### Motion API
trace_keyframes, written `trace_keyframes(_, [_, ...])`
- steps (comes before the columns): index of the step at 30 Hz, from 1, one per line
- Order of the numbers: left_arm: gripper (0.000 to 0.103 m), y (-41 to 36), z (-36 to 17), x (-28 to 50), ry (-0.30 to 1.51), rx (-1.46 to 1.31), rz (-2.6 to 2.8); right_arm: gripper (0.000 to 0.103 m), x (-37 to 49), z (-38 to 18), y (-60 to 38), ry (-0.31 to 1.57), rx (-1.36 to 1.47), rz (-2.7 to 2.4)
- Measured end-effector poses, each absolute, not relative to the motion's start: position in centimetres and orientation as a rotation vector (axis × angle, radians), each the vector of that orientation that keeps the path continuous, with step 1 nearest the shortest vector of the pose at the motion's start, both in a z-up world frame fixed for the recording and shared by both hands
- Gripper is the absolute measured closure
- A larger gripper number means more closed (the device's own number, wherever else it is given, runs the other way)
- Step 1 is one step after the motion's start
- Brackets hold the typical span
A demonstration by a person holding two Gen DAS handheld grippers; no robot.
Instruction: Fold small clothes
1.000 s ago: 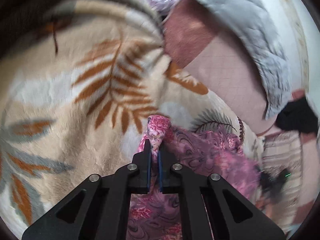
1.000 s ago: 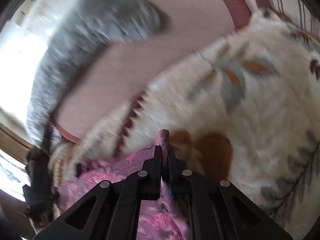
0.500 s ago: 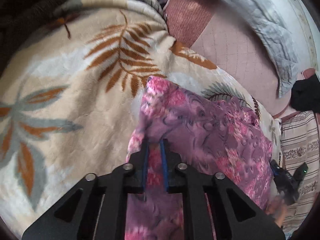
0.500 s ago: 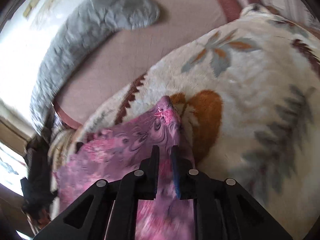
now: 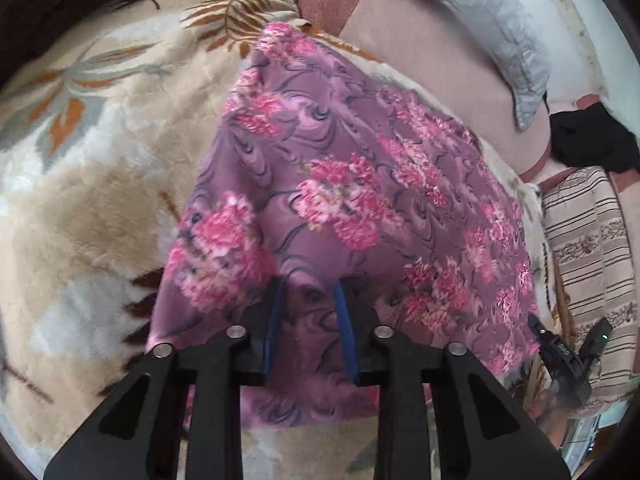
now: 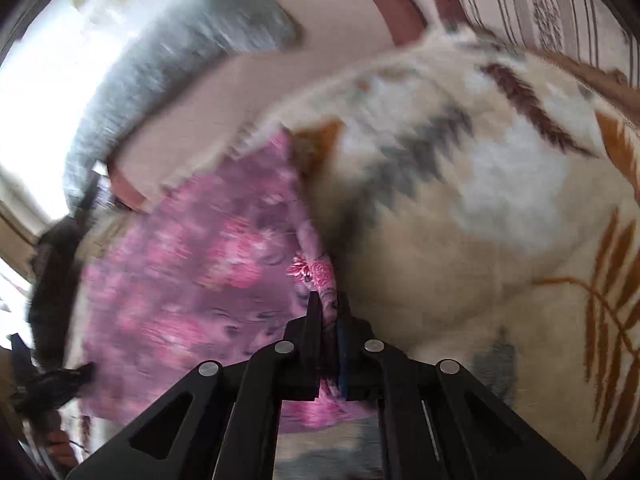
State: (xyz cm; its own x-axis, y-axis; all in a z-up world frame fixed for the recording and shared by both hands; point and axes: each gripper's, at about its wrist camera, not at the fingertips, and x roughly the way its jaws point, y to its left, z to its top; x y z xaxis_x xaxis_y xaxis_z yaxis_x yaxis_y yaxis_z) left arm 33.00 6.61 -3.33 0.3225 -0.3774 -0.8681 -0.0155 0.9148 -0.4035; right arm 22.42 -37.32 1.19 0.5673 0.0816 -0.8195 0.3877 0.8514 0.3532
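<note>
The left gripper (image 5: 308, 328) is parted, holding nothing; the right gripper (image 6: 329, 334) is clamped on the floral cloth (image 5: 360, 184). An uneven fold may be produced by one-sided pull.

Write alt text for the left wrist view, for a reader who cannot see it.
The left gripper has its fingers spread apart over a purple cloth with pink flowers, which lies spread on a cream fleece blanket with leaf prints. A grey pillow lies beyond on a pink bedsheet.
</note>
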Motion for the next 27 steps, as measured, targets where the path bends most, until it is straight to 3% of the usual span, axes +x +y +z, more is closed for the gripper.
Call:
trace_keyframes(2, [0.079,7.5,-2.2,32.6,1.244,-0.439,-0.254,0.096,21.9,1.3,-37.8,0.98,0.587,-0.204])
trace_keyframes(3, [0.079,8.0,-1.6,32.5,1.23,-0.455,-0.264,0.089,21.2,2.7,-37.7,0.935,0.59,-0.227])
trace_keyframes(5, [0.077,8.8,0.0,31.7,1.184,-0.462,-0.262,0.089,20.0,4.6,-37.0,0.841,0.602,-0.201])
trace_keyframes(7, [0.068,9.1,0.4,31.0,1.167,-0.463,-0.241,0.082,19.4,6.1,-35.9,0.776,0.605,-0.128])
trace_keyframes(9, [0.067,9.4,-0.7,30.7,1.179,-0.475,-0.216,0.075,19.2,6.1,-34.4,0.768,0.575,-0.089])
trace_keyframes(13, [0.072,9.3,-4.1,29.9,1.239,-0.465,-0.186,0.079,21.2,1.5,-32.4,0.973,0.529,-0.094])
trace_keyframes(22, [0.069,11.2,-1.1,30.7,1.192,-0.542,-0.258,0.072,21.3,5.9,-23.9,0.865,0.295,0.088])
trace_keyframes(27, [0.068,9.9,-1.2,32.9,1.198,-0.488,-0.237,0.073,23.2,3.0,-20.3,0.942,0.282,0.107])
